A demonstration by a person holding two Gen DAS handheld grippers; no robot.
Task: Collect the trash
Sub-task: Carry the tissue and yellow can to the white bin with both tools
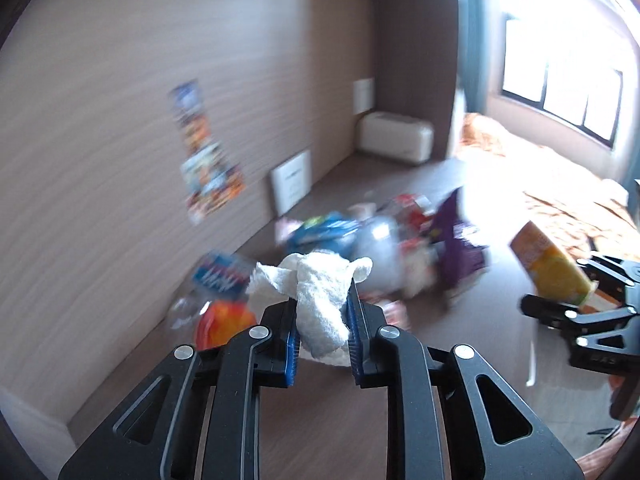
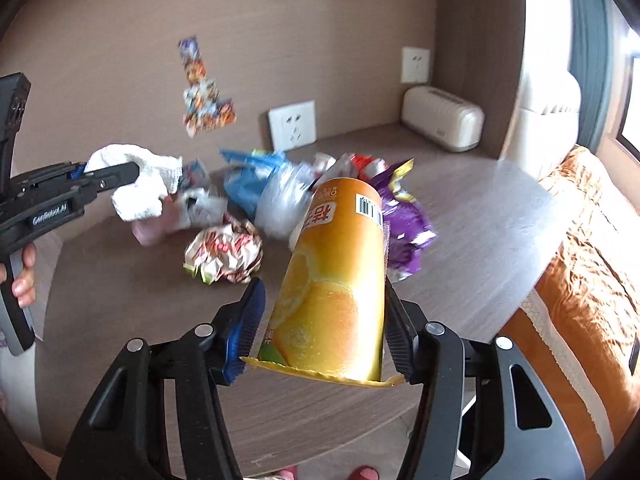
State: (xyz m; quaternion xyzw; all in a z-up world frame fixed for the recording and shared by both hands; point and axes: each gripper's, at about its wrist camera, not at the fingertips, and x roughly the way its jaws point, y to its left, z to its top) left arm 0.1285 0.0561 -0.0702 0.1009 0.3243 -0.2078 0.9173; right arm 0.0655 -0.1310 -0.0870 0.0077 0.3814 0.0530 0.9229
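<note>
My left gripper (image 1: 322,312) is shut on a crumpled white paper towel (image 1: 320,300) and holds it above the round wooden table (image 2: 480,208). It also shows in the right wrist view (image 2: 116,174) with the towel (image 2: 140,184). My right gripper (image 2: 324,304) is shut on a tall orange juice cup (image 2: 336,280), tilted, lifted over the table's front edge; the cup also shows in the left wrist view (image 1: 552,264). A pile of trash lies at the back: blue bag (image 2: 248,176), clear plastic bag (image 2: 284,196), purple wrapper (image 2: 404,216), crumpled wrapper (image 2: 224,252).
A cream toaster-like box (image 2: 442,118) stands at the table's back right corner. Wall sockets (image 2: 292,124) and stickers (image 2: 204,92) are on the brown wall. An orange bedspread (image 2: 584,264) lies to the right of the table.
</note>
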